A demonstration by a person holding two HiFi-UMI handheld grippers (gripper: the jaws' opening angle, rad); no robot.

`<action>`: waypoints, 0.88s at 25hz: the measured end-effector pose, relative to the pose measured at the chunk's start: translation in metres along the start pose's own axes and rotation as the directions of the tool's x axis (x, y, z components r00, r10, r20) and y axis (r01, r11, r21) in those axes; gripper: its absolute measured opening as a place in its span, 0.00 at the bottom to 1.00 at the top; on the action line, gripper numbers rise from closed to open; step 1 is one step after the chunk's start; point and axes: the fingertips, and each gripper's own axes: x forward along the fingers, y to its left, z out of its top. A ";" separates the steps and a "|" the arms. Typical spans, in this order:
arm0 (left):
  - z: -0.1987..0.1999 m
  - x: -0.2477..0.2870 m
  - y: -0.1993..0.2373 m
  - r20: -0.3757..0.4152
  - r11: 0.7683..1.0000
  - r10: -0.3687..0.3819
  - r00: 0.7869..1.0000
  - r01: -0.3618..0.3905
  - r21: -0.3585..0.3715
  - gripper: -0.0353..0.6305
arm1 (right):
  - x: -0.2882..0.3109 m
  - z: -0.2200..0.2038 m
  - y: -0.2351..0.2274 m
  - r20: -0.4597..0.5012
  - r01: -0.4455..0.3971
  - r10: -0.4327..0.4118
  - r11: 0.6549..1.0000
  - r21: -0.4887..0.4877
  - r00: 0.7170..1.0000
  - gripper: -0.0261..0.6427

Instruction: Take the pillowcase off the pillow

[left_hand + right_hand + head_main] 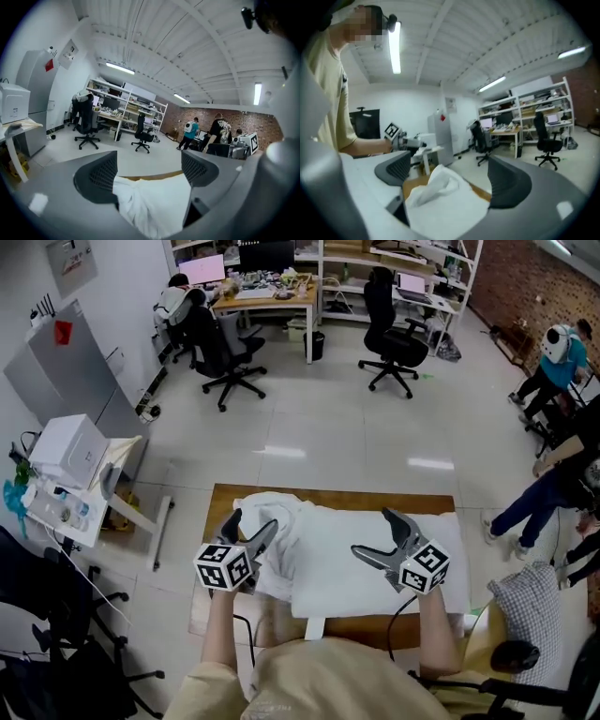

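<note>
White pillowcase (281, 526) lies bunched over one end of the pillow (330, 579)

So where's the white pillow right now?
In the head view, the soft white pillow lies mid-frame on the brown wooden table, below and between the left claw and right claw.

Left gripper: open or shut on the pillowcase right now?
Open. The left gripper has its fingers wide apart; the bunched white fabric shows through the gap, not pinched.
</note>
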 end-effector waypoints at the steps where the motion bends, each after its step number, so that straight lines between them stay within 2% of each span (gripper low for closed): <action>1: 0.013 -0.005 -0.010 0.047 1.000 0.004 0.999 -0.005 0.030 0.67 | -0.009 0.025 -0.004 0.096 0.066 -0.066 0.998 0.007 0.993 0.82; 3: 0.040 -0.017 -0.027 0.155 0.993 0.023 0.988 -0.041 0.113 0.67 | -0.030 0.065 -0.010 0.243 0.225 -0.216 0.974 -0.010 0.946 0.83; 6: 0.071 -0.033 -0.058 0.281 0.964 0.065 0.957 -0.133 0.228 0.67 | -0.066 0.088 -0.013 0.332 0.460 -0.407 0.883 -0.098 0.851 0.83; 7: 0.076 -0.036 -0.069 0.309 0.951 0.076 0.948 -0.162 0.262 0.67 | -0.077 0.088 -0.014 0.343 0.512 -0.450 0.851 -0.115 0.824 0.81; 9: 0.076 -0.035 -0.087 0.334 0.926 0.098 0.937 -0.209 0.315 0.67 | -0.094 0.084 -0.016 0.356 0.577 -0.511 0.810 -0.106 0.782 0.80; 11: 0.067 -0.028 -0.096 0.321 0.916 0.103 0.941 -0.216 0.338 0.67 | -0.100 0.076 -0.018 0.350 0.616 -0.556 0.784 -0.081 0.754 0.80; 13: 0.055 -0.020 -0.102 0.297 0.922 0.086 0.951 -0.189 0.337 0.67 | -0.100 0.071 -0.017 0.332 0.638 -0.582 0.766 -0.082 0.742 0.80; 16: 0.042 -0.013 -0.106 0.275 0.929 0.095 0.957 -0.184 0.321 0.67 | -0.097 0.071 -0.017 0.303 0.648 -0.599 0.757 -0.090 0.741 0.80; 22: 0.029 -0.014 -0.108 0.266 0.913 0.107 0.958 -0.201 0.355 0.67 | -0.095 0.069 -0.011 0.267 0.648 -0.607 0.755 -0.101 0.749 0.79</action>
